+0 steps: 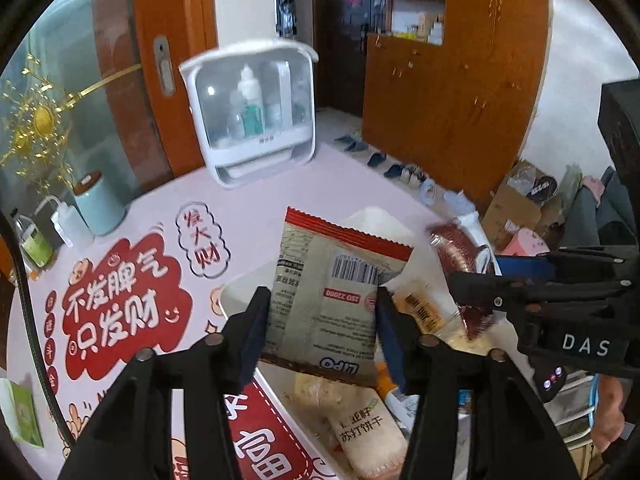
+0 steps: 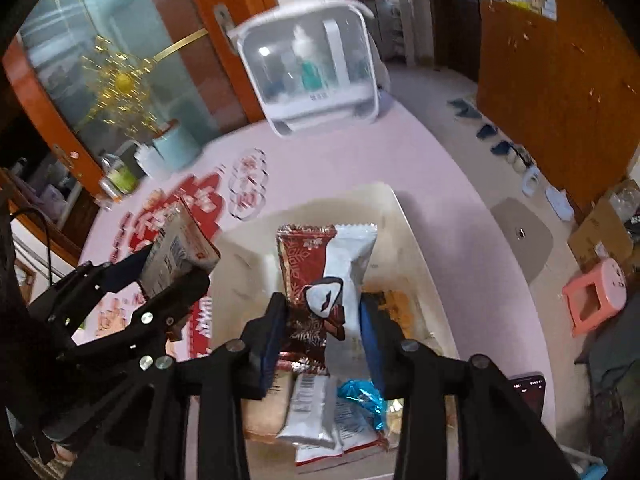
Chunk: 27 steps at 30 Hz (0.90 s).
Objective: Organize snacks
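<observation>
So left claw (image 1: 322,320) grips a LIPO biscuit pack (image 1: 332,288), right claw (image 2: 322,332) clamps a red-and-white snack packet (image 2: 328,276), white tray (image 2: 416,232) below both.

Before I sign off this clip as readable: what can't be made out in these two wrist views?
- Left wrist view: the left gripper covers the sides of the beige barcode packet; its front faces away.
- Right wrist view: the red-and-white snack packet in the right gripper hides the white tray floor behind it.
- Both views: bottles inside the clear storage case are blurred, labels unreadable.
</observation>
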Tool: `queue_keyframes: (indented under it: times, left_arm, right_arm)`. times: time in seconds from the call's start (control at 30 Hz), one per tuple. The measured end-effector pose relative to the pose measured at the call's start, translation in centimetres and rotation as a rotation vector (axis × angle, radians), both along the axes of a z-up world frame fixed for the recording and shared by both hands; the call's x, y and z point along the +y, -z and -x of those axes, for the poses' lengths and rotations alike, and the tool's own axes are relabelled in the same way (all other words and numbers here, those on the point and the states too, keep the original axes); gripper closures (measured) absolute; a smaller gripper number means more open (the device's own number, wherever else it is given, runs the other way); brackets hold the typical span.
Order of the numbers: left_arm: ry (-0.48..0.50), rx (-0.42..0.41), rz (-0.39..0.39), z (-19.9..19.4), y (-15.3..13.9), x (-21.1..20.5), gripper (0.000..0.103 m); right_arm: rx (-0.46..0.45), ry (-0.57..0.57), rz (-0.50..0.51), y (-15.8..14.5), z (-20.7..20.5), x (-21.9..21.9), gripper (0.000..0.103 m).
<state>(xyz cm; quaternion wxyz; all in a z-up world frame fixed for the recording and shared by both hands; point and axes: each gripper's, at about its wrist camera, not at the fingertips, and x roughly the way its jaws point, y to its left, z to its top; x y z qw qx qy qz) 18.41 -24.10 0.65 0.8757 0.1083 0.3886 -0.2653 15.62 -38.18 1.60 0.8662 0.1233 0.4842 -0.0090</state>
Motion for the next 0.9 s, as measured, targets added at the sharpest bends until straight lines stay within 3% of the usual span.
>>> queue_keyframes:
  times: [0.07,0.1,0.3,0.47,0.8,0.9]
  left_arm:
    - [-0.008,0.023,-0.028,-0.7,1.5,-0.3,0.024]
    - [-0.010,0.029,-0.037,-1.0,2.2,-0.3,0.021]
    - [-0.001,0.093,-0.091,-1.9,5.3,0.2,0.019]
    - [-0.024,0.138,-0.107,-2.0,6.3,1.5,0.019]
    - [-0.096,0.090,-0.076,1.3,3.0,7.0,0.017]
    - [-0.121,0.057,-0.063,3.4,1.8,9.1,0.011]
  right_arm:
    - [0.034,0.006,-0.016,1.2,-0.6,-0.4,0.063]
    - [0.048,0.008,-0.025,1.7,-0.9,-0.5,0.061]
    - [0.099,-0.009,-0.051,4.2,-1.2,-0.1,0.057]
    - [0.082,-0.042,-0.030,4.5,-0.5,1.1,0.057]
    - [0.012,-0.088,0.002,2.4,2.6,4.0,0.057]
    - [-0.023,-0.106,-0.001,1.4,4.5,5.3,0.057]
